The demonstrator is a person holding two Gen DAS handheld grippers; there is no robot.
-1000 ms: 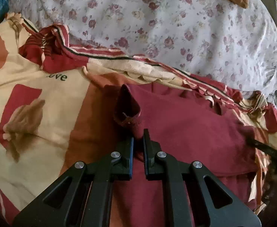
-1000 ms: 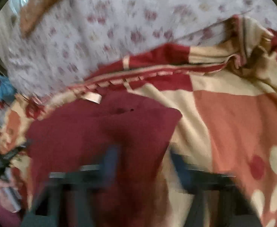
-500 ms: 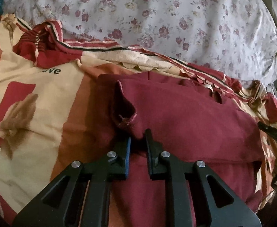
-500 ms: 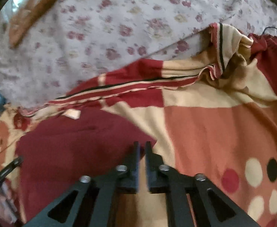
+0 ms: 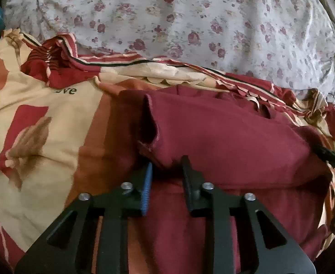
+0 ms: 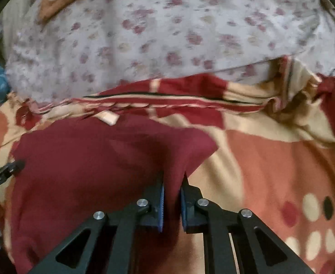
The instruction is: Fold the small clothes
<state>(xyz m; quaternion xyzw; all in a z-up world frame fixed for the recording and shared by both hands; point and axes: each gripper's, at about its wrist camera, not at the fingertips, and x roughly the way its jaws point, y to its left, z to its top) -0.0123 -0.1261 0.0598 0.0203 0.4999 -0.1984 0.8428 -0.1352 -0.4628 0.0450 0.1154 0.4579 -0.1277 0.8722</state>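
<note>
Lying folded across the patterned blanket (image 5: 41,114), the maroon garment (image 5: 224,137) was the centre of everything, its bulk spread flat on the bed. The left gripper (image 5: 166,166) sat at the garment's near edge, jaws apart, a puckered corner of maroon cloth resting in the gap between them but not pinched. One blue ribbed pad showed on the inner face of its left finger. Seen from the other side, the right gripper (image 6: 172,180) had a narrow strip of the same garment (image 6: 99,159) running between its blue pads; the jaws stood slightly apart, and whether they truly clamped the cloth could not be told. Just beyond the garment's far edge lay a small pale tag (image 6: 109,117). Past that, the blanket's striped hem bunched up, and behind it rose the floral sheet (image 5: 190,22). To the garment's right in the right wrist view, the blanket (image 6: 281,171) showed orange panels and cream dots. No containers appeared in either view.
</note>
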